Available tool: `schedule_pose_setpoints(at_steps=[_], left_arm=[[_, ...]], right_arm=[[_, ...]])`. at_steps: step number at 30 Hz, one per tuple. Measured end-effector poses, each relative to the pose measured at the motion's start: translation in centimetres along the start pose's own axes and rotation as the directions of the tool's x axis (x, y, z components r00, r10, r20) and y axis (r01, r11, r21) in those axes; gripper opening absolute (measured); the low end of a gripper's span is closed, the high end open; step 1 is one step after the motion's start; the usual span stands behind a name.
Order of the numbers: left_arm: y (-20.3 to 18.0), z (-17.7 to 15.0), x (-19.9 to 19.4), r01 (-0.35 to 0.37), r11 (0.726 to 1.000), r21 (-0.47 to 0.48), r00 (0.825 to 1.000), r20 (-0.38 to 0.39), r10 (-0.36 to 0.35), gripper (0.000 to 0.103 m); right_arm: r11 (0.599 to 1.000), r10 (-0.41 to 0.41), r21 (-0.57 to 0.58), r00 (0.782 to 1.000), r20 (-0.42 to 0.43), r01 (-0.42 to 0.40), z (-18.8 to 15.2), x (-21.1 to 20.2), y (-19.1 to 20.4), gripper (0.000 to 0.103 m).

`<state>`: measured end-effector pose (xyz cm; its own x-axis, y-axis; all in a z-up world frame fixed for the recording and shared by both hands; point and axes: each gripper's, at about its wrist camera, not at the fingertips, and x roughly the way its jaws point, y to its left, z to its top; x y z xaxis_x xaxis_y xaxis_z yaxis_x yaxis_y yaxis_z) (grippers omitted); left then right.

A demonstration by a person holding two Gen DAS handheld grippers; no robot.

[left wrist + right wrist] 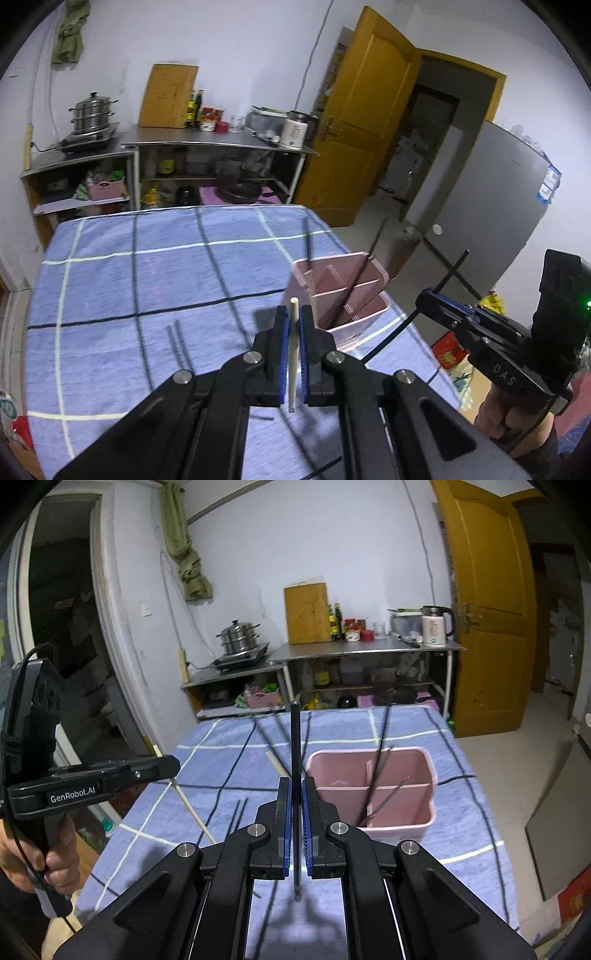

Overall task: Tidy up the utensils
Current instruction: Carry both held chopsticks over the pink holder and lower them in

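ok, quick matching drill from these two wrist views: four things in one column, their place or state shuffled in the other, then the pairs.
Things:
1. pale chopstick
2. black chopstick
3. pink bin
4. steamer pot

Place or state:
A. on the cooktop by the far wall
B. clamped in the right tongs
C. on the blue cloth, chopsticks leaning inside
D. clamped in the left tongs

Pairs: 1-D, 2-B, 3-C, 4-A
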<state>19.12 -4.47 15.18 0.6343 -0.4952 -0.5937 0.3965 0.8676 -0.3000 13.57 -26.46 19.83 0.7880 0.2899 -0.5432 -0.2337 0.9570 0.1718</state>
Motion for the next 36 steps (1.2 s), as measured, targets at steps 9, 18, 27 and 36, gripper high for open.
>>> schedule_pose_setpoints(at_steps=[9, 18, 27, 36], left_arm=[[-3.3, 4.1, 0.5, 0.062, 0.998, 0.023, 0.996, 0.057, -0.064, 0.006], [-4.6, 7.3, 1.8, 0.057, 0.998, 0.036, 0.994, 0.095, -0.060, 0.006], [-3.7, 6.8, 5.3, 0.047, 0.998, 0.030, 0.995, 0.087, -0.049, 0.006], [-2.2, 4.1, 9.2, 0.039, 0.999, 0.017, 0.999, 0.013, -0.039, 0.006]], right_arm=[[0.999, -0.040, 0.030, 0.995, 0.086, 0.038, 3.1, -2.1, -2.5, 0.005], [0.997, -0.038, 0.065, 0.988, 0.149, 0.029, 6.1, -2.0, -4.1, 0.005], [0.996, -0.045, 0.083, 0.989, 0.143, 0.033, 5.5, 0.3, -4.8, 0.005], [0.995, -0.053, 0.089, 0.996, 0.066, 0.047, 2.8, 4.1, -5.5, 0.005]])
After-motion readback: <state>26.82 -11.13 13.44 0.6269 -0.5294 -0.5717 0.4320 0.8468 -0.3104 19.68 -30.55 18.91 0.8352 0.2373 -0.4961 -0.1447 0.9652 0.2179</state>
